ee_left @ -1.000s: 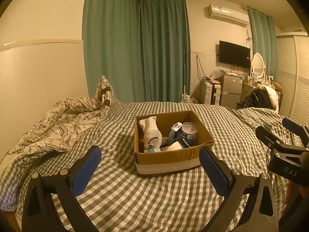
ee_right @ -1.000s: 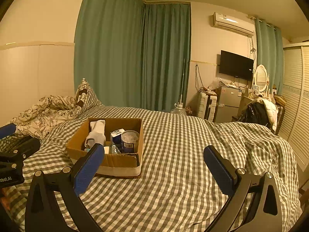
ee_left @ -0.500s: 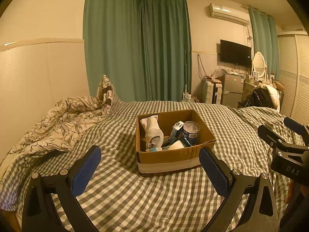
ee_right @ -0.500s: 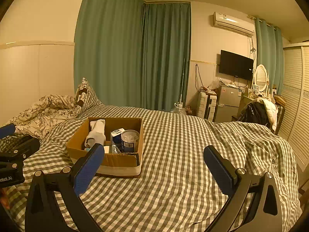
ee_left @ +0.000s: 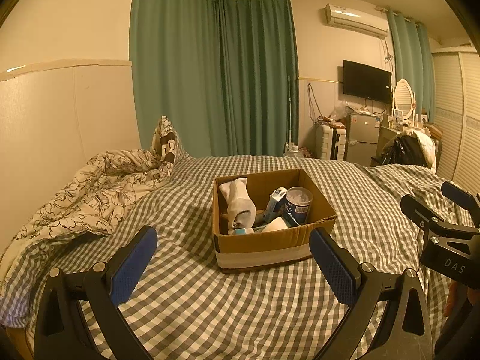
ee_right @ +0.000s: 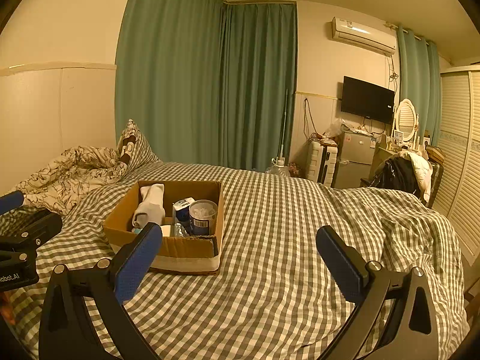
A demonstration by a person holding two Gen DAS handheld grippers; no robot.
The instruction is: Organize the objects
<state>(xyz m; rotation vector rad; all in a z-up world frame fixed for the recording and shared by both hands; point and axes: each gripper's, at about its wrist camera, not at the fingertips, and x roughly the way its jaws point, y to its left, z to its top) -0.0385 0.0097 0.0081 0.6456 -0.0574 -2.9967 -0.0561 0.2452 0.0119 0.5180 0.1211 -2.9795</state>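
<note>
Right now, going left to right, I have the quilt point(ee_left: 90, 186) bunched at the headboard, then my left hand-held gripper point(ee_left: 232, 265) hovering with jaws wide apart and empty, just short of the box point(ee_left: 270, 246) on the bed point(ee_left: 210, 315). Inside it lie a sock point(ee_left: 238, 202), a carton point(ee_left: 276, 199) and a tub point(ee_left: 298, 204). My right hand-held gripper point(ee_right: 240, 259) is likewise spread, holding nothing. I judge the soft bedding risky: pressing down could tip the box, and the crowded items could snag a finger.
</note>
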